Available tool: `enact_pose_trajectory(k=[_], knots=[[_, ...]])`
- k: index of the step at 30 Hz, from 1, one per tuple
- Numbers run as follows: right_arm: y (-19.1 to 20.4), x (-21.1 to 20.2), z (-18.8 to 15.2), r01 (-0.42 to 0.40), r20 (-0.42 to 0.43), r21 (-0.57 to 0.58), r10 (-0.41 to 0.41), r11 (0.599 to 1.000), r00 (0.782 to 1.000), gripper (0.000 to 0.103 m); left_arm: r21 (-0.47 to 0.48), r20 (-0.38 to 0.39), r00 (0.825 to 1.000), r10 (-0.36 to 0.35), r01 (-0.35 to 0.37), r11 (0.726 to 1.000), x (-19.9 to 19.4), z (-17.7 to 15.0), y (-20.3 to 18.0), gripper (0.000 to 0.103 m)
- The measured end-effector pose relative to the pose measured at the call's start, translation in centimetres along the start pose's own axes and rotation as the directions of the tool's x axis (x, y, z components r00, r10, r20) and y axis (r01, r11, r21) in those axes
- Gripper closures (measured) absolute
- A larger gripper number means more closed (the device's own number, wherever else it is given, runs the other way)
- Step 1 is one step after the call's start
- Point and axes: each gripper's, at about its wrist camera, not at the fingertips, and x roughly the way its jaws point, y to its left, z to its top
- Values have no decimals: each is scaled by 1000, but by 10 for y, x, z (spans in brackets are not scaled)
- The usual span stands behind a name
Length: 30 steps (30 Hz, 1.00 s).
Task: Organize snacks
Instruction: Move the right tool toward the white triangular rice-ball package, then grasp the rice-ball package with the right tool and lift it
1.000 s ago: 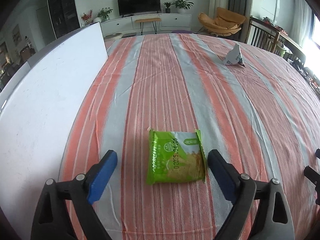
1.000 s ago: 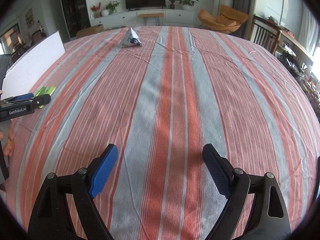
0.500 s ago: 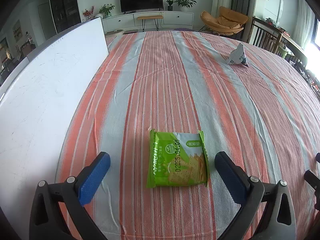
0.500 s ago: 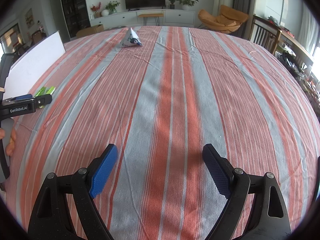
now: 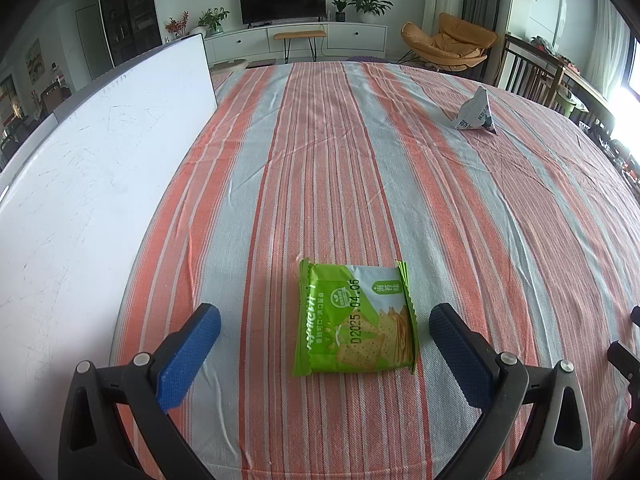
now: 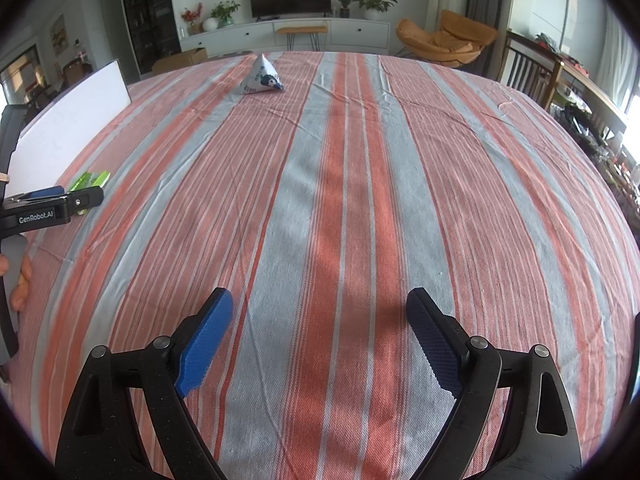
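Note:
A green cracker packet [image 5: 354,320] lies flat on the striped tablecloth [image 5: 360,160], just ahead of and between the fingers of my left gripper [image 5: 324,332], which is open and empty. A white pyramid-shaped snack bag [image 5: 476,114] stands far off to the right; it also shows in the right wrist view [image 6: 262,76]. My right gripper [image 6: 320,320] is open and empty above bare cloth. In the right wrist view the left gripper [image 6: 52,204] is at the far left with the green packet's edge [image 6: 90,180] beside it.
A white board [image 5: 88,200] lies along the table's left side, also in the right wrist view [image 6: 72,124]. The table's near edge runs just below the left gripper. Chairs and a side table [image 6: 560,76] stand to the right beyond the table.
The left gripper has drawn back and risen slightly from the green packet, with its fingers opened a little wider. The right gripper has not moved.

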Motion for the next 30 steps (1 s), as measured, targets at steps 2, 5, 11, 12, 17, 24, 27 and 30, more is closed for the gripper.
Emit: enact_pose_trajectory(k=[2, 5, 11, 12, 17, 24, 27, 30], knots=[[0, 0, 0, 0, 0, 0, 0, 1000, 1000, 13, 0, 0, 1000, 0, 0, 1000, 0, 0, 0, 0], [0, 0, 0, 0, 0, 0, 0, 1000, 1000, 13, 0, 0, 1000, 0, 0, 1000, 0, 0, 0, 0], [-1, 2, 8, -21, -51, -9, 20, 1000, 998, 12, 0, 0, 1000, -1, 1, 1000, 0, 0, 0, 0], [-5, 2, 16, -47, -63, 19, 48, 999, 997, 12, 0, 0, 1000, -1, 1, 1000, 0, 0, 0, 0], [-12, 11, 91, -194, 38, 152, 191, 969, 981, 13, 0, 0, 1000, -1, 1, 1000, 0, 0, 0, 0], [33, 95, 199, -201, 36, 143, 198, 969, 979, 13, 0, 0, 1000, -1, 1, 1000, 0, 0, 0, 0], [48, 125, 219, -164, 16, 124, 163, 979, 987, 15, 0, 0, 1000, -2, 2, 1000, 0, 0, 0, 0], [54, 150, 225, -135, -63, 91, 141, 987, 988, 27, 0, 1, 1000, -3, 3, 1000, 0, 0, 0, 0]])
